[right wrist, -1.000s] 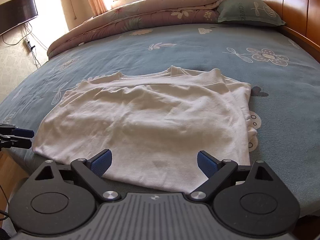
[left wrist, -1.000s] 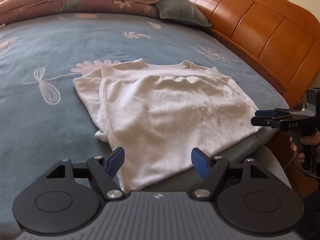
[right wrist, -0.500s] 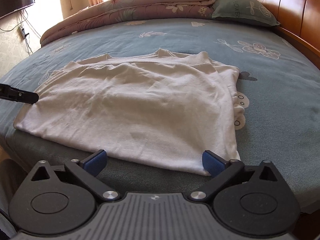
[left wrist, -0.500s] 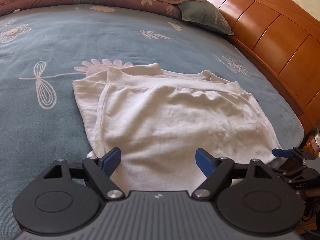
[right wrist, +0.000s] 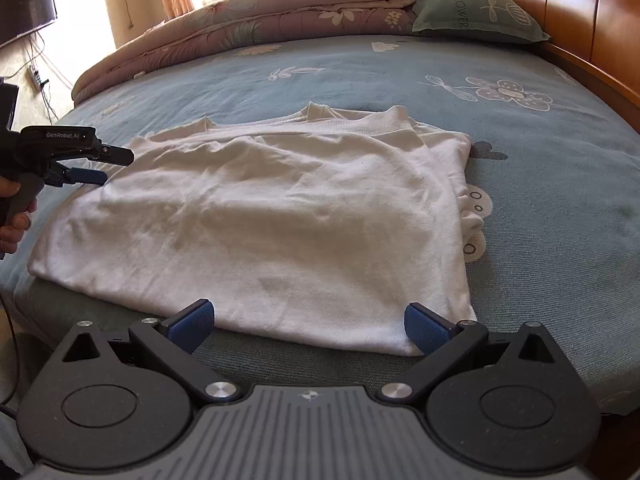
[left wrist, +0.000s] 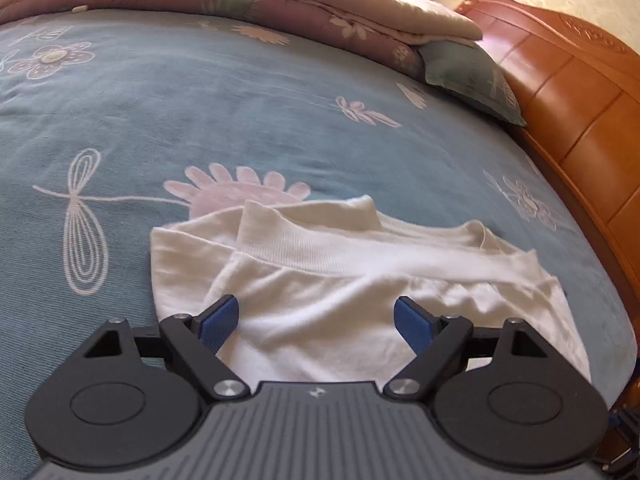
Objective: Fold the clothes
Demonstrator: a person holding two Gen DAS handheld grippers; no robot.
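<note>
- Shirt (right wrist: pixel 260 216), white, lies on the bed (right wrist: pixel 540 208) near its front edge, already doubled over, with layered edges showing along its right side and a ribbed band across the far edge.
- Cloth looks thin, soft and limp; I judge it light, prone to sag and wrinkle, so corners or the hem give the best hold.
- Right gripper (right wrist: pixel 310 322) hovers at the near hem, jaws spread, nothing held.
- Left gripper (left wrist: pixel 316 320) sits over the shirt's left part, jaws spread too.
- Quilt (right wrist: pixel 248 28) and pillow (right wrist: pixel 476 10) lie far behind.
</note>
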